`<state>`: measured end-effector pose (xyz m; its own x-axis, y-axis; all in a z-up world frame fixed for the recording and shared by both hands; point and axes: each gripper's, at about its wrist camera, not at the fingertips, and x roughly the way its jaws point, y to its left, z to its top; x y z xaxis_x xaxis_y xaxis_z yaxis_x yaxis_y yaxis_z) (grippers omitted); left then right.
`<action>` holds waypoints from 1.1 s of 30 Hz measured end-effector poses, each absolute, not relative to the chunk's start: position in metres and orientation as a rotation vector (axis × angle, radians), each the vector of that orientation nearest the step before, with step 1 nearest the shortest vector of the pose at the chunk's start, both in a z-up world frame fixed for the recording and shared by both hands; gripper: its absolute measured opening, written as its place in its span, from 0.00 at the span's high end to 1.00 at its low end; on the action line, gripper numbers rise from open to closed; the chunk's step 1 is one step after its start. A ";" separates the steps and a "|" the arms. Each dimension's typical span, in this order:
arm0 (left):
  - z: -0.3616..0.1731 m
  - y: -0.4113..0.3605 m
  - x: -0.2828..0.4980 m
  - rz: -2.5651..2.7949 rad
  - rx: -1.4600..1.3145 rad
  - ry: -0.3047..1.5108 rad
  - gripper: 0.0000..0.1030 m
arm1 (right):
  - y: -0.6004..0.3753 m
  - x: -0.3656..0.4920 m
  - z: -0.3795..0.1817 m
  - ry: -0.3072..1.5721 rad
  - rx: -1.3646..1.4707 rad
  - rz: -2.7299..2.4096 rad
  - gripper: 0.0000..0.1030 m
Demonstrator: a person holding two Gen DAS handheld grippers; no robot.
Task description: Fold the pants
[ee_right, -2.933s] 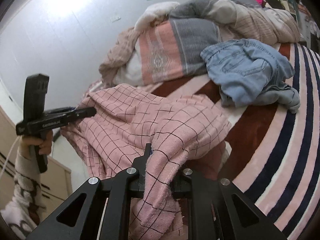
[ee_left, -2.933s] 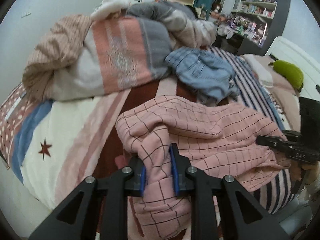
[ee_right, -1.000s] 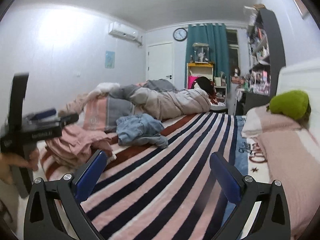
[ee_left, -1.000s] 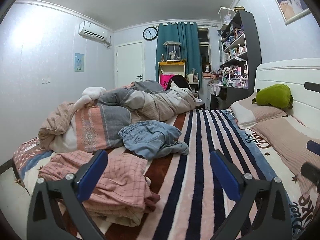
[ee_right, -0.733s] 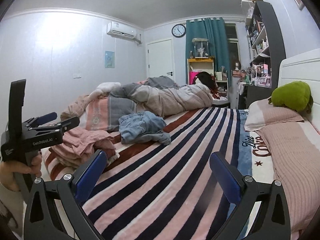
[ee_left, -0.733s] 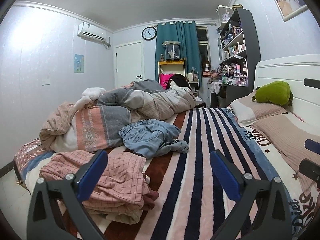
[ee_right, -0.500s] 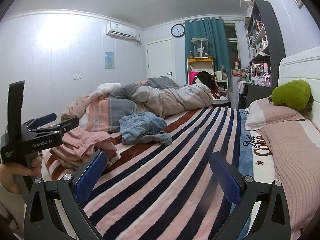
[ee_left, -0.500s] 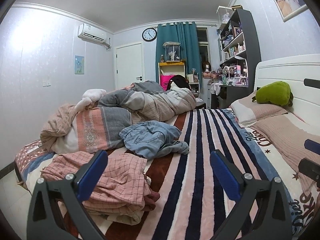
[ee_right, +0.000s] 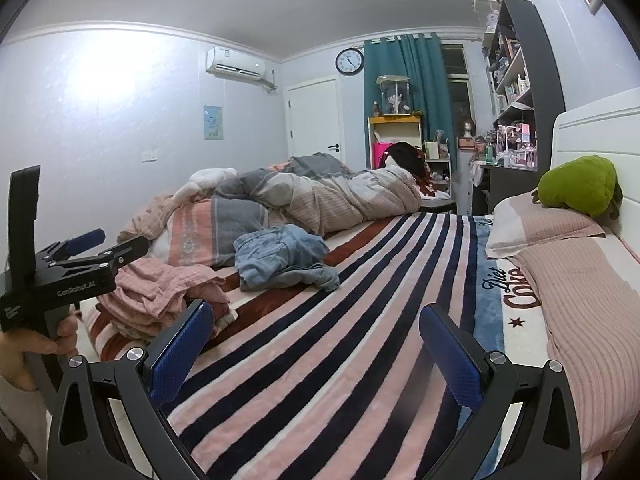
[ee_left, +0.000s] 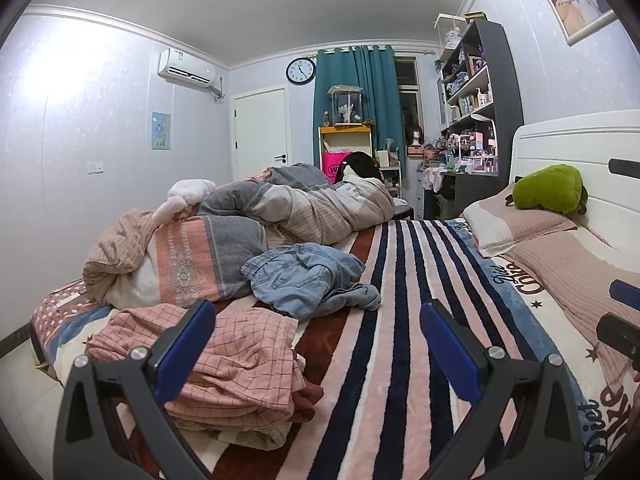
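Note:
The pink checked pants [ee_left: 240, 364] lie folded in a stack at the near left corner of the striped bed [ee_left: 400, 340]; they also show in the right wrist view [ee_right: 160, 296]. My left gripper [ee_left: 316, 348] is open and empty, held back from the bed, its left finger in front of the stack. My right gripper [ee_right: 316, 348] is open and empty above the striped blanket [ee_right: 340, 340]. The left gripper also shows in the right wrist view [ee_right: 100, 248], held in a hand beside the pants.
Crumpled blue denim pants [ee_left: 308, 280] lie mid-bed behind the pink stack. A heap of quilts [ee_left: 240, 232] fills the far left. Pillows [ee_left: 520, 228] and a green plush [ee_left: 548, 188] sit by the white headboard at right. Shelves and a desk stand at the far wall.
Both grippers have let go of the pink pants, opened wide and pulled back and up from the bed. In the last second they have barely moved.

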<state>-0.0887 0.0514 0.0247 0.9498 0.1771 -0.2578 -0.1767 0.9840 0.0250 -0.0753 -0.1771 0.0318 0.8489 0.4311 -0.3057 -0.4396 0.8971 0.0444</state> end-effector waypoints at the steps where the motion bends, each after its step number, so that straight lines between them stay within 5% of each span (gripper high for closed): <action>1: 0.025 0.052 -0.089 0.178 0.000 0.263 0.02 | -0.177 -0.076 0.032 0.315 -0.028 0.458 0.00; 33: 0.027 0.058 -0.091 0.190 0.004 0.260 0.01 | -0.178 -0.078 0.036 0.302 -0.003 0.429 0.01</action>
<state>-0.0912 0.0578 0.0269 0.9485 0.1871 -0.2555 -0.1860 0.9821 0.0289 -0.0778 -0.1778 0.0356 0.8655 0.4090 -0.2891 -0.4098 0.9101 0.0605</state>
